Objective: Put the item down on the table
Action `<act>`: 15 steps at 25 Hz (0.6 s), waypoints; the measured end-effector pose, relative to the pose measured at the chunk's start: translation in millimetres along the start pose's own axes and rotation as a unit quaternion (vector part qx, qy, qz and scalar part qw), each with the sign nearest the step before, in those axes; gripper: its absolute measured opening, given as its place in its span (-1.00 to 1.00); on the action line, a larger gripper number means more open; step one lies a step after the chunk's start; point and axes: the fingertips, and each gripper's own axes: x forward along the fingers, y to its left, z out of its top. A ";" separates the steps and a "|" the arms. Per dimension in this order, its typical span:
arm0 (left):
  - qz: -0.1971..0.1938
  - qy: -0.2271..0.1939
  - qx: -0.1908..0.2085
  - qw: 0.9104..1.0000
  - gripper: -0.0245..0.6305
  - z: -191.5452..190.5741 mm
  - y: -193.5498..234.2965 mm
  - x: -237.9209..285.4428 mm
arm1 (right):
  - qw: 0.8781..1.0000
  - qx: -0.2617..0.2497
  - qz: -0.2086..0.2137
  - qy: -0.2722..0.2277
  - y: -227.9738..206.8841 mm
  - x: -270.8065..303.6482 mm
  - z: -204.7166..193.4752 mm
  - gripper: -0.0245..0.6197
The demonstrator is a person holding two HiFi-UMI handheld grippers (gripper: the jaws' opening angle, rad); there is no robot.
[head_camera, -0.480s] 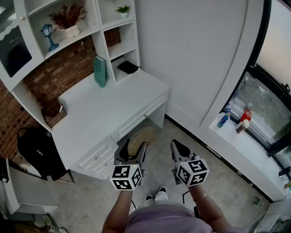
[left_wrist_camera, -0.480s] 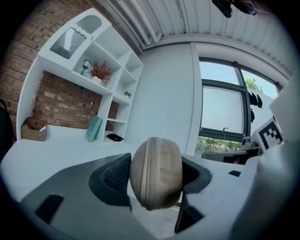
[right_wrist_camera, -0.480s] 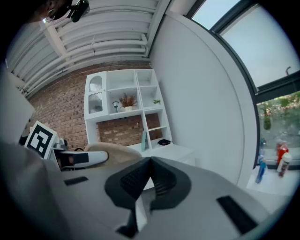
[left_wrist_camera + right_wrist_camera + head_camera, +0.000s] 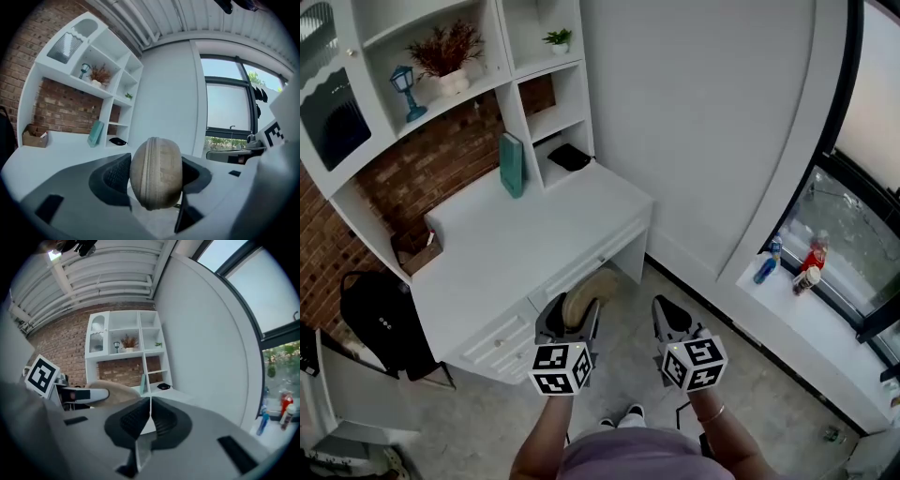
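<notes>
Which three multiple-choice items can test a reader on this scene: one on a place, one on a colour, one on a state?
1. Where does the teal book stand?
A. window sill
B. white desk
C. floor

2. What colour is the case held in the left gripper?
A. beige
B. red
C. black

3. How do the jaws stand on the right gripper?
A. wide apart
B. closed on a bottle
C. together, empty

Answers: B, it stands at the desk's back; A, the zipped case is beige; C, the pads meet with nothing between.
</notes>
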 end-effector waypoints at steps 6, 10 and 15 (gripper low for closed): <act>0.015 -0.004 0.012 1.000 -0.10 8.4 -4.3 16.3 | 1.000 -0.006 0.014 0.003 -15.4 8.3 6.9 -0.85; 0.018 -0.002 0.009 1.000 -0.10 14.0 -5.0 30.4 | 1.000 0.003 0.018 0.006 -25.8 18.3 12.3 -0.77; 0.013 0.003 0.016 1.000 -0.10 17.6 2.6 65.7 | 1.000 0.012 0.023 -0.001 -39.0 45.3 21.1 -0.72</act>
